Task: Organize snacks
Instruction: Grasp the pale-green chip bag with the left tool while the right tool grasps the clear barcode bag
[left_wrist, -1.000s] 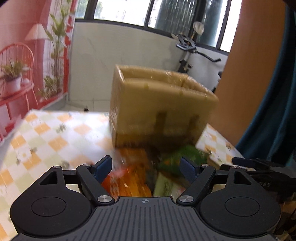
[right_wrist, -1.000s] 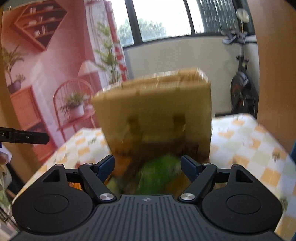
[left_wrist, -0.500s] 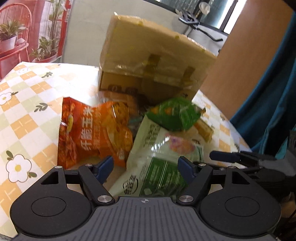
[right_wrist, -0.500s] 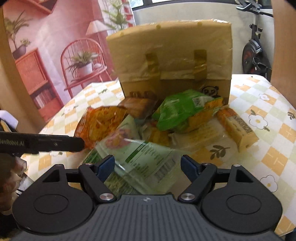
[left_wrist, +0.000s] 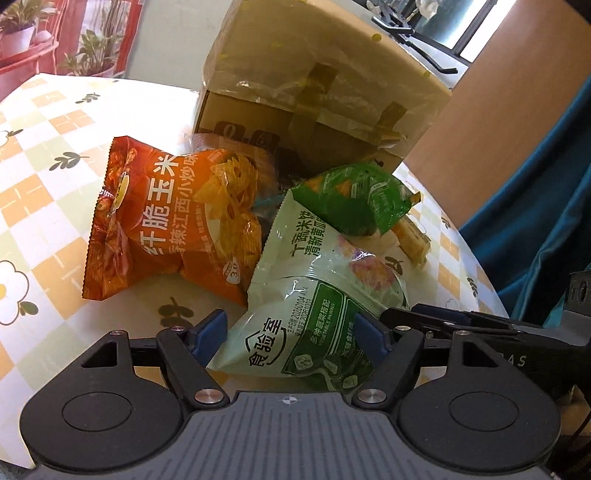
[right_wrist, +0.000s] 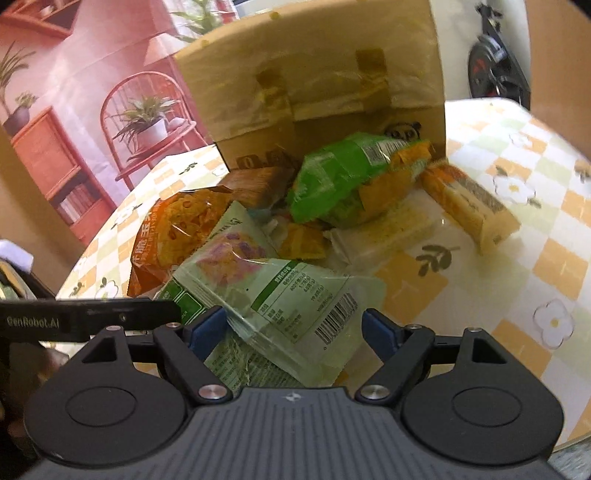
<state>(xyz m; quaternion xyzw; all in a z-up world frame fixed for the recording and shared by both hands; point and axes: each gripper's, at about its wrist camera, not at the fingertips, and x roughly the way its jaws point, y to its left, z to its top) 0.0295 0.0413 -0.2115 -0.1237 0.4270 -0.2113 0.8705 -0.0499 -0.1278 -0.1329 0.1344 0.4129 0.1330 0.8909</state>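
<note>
Snack pile heaped on the counter (left_wrist: 48, 155), a checked cloth with flowers, right against the front of a taped cardboard box (left_wrist: 317, 85) at 12 o'clock. Orange corn-chip bag (left_wrist: 173, 221) at 10 o'clock in the left wrist view, touching a pale green pouch (left_wrist: 317, 295) at centre; dark green packet (left_wrist: 354, 199) resting atop the pile at 1 o'clock. Long yellow bar (right_wrist: 469, 203) lying apart at 2 o'clock in the right wrist view, beside the box corner. Left gripper (left_wrist: 291, 336) with jaws spread, straddling the pouch's lower end, pads not pressing. Right gripper (right_wrist: 293, 334) with jaws likewise spread wide over the same pouch's barcode end, nothing pinched. Each gripper's black finger visible at the other view's edge.
</note>
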